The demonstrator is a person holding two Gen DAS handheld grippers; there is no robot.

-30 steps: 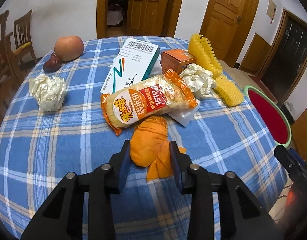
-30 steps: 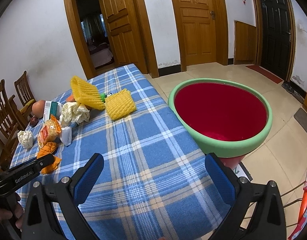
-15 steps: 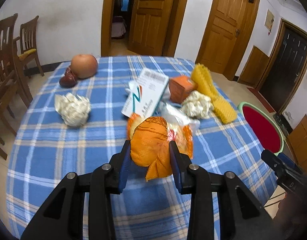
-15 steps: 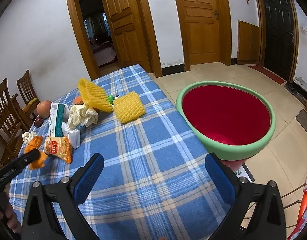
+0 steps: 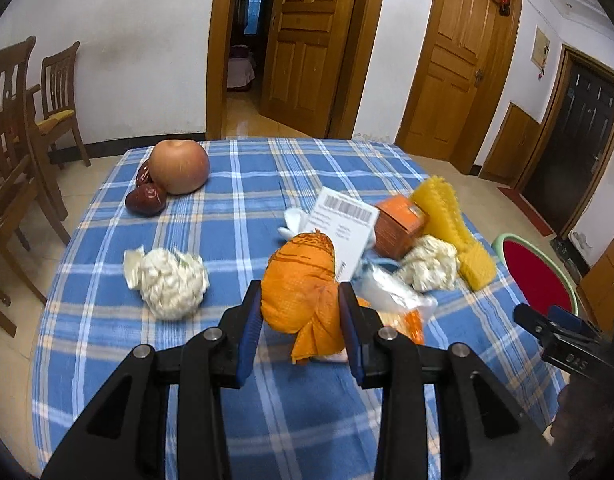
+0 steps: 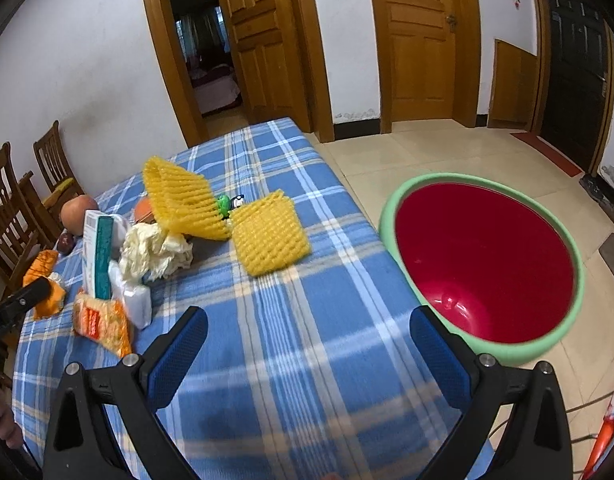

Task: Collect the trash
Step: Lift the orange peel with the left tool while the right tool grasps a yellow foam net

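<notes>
Over the blue plaid counter point(image 5: 235, 184), the left gripper point(image 5: 303, 320) has its jaws clamped on the orange mesh bag point(image 5: 303, 288), and the bag hangs clear of the cloth, its loose tail drooping below the pads. From the left camera the red bin point(image 5: 537, 276) with the green rim sits off the counter's edge at about three o'clock, low on the floor, so by my reckoning the carry has to swing right and drop past the edge. The bag's long axis runs roughly up and down between the jaws, tail at six o'clock. Meanwhile the right gripper point(image 6: 307, 344) hovers with jaws spread wide and nothing in them, and from its camera the bin point(image 6: 391, 216) is right there at two o'clock. That hand is the nearer one to the bin, but the left one has the load. More trash waits on the counter: a crumpled white paper ball point(image 5: 167, 280) at ten o'clock of the left jaws, a second paper wad point(image 5: 429, 264), two yellow foam nets point(image 6: 269, 236), a snack packet point(image 6: 103, 326), a white box point(image 5: 345, 228) with a barcode, and a small orange carton point(image 5: 401, 226). An apple point(image 5: 179, 166) and dark red dates point(image 5: 146, 199) sit at the far corner; those I would judge as not trash.
</notes>
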